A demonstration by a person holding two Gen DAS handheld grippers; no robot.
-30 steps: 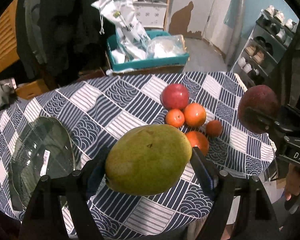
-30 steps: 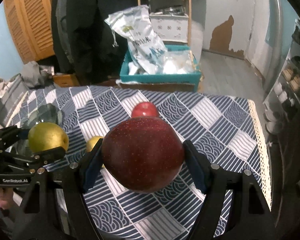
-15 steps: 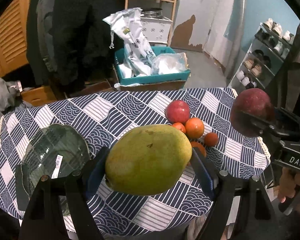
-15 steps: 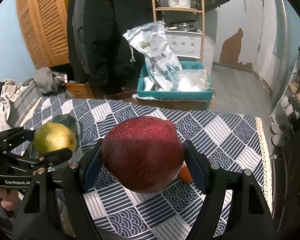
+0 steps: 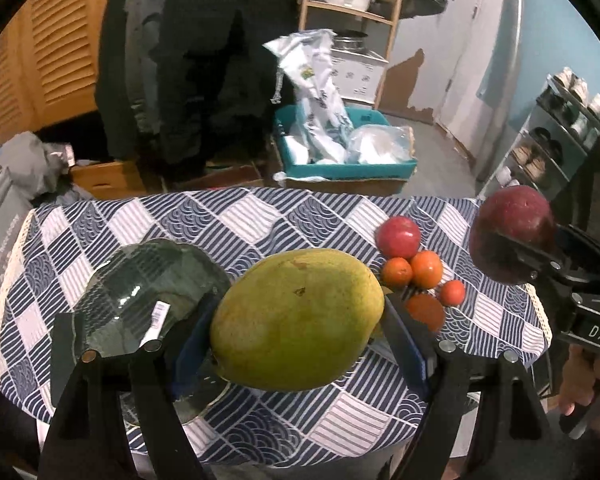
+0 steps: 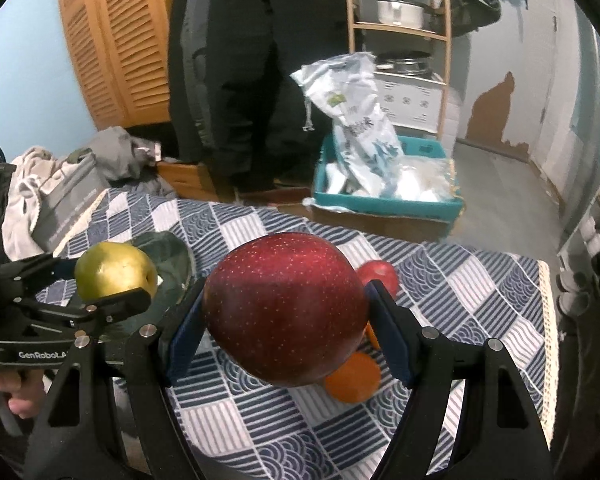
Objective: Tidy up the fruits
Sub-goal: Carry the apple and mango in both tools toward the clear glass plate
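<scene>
The left gripper (image 5: 298, 322) is clamped on a green mango (image 5: 300, 320), its two blue pads pressed against the fruit's ends, and holds it in the air above the table (image 5: 260, 216). The right gripper (image 6: 286, 316) is closed on a large dark red apple (image 6: 284, 312), also lifted clear of the patterned blue and white tablecloth (image 6: 452, 292). A glass plate (image 5: 140, 292) lies on the left part of the table, just beside and partly behind the mango in the left wrist view. On the right part of the table sit a smaller red apple (image 5: 398, 237) and a cluster of oranges (image 5: 427, 269), touching one another. Beyond the table stands a teal crate (image 5: 340, 168) holding plastic bags (image 5: 316, 92)
</scene>
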